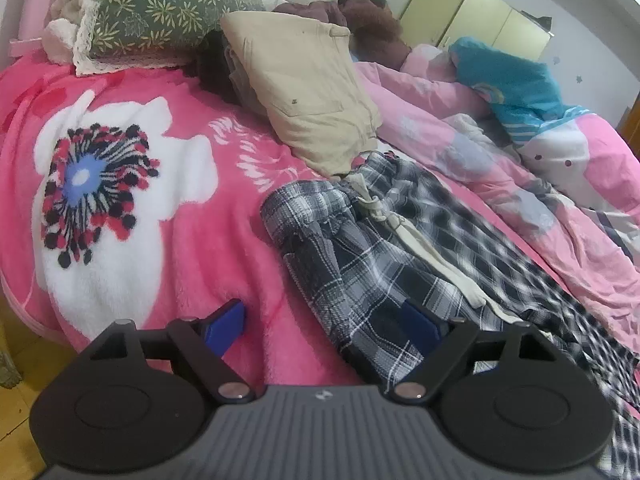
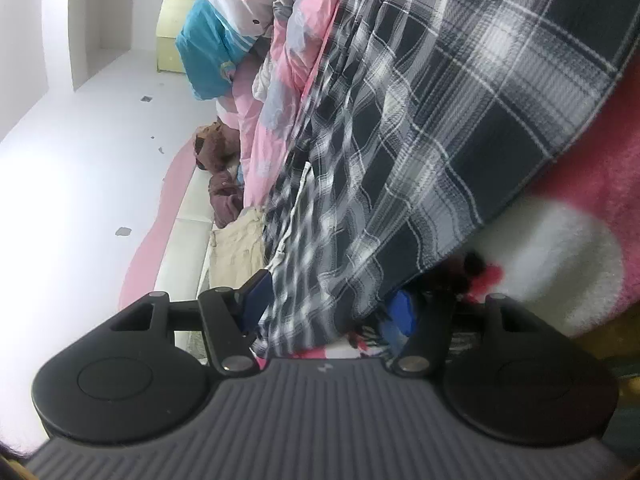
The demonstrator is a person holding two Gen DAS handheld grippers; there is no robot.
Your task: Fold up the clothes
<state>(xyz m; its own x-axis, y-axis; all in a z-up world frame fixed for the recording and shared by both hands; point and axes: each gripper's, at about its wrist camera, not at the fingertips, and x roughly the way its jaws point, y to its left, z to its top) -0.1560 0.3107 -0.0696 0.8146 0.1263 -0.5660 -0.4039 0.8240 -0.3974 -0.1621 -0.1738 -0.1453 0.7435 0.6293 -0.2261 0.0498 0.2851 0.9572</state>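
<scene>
The plaid trousers lie on the pink blanket, waistband toward 12 o'clock, spread for folding. Left tongs stand wide, angled down, cloth between the pads but not pinched. Right tongs, rolled sideways and near level, straddle the trousers' hem; grip unclear.

pink floral blanket, green pillow, yellow cabinet
</scene>
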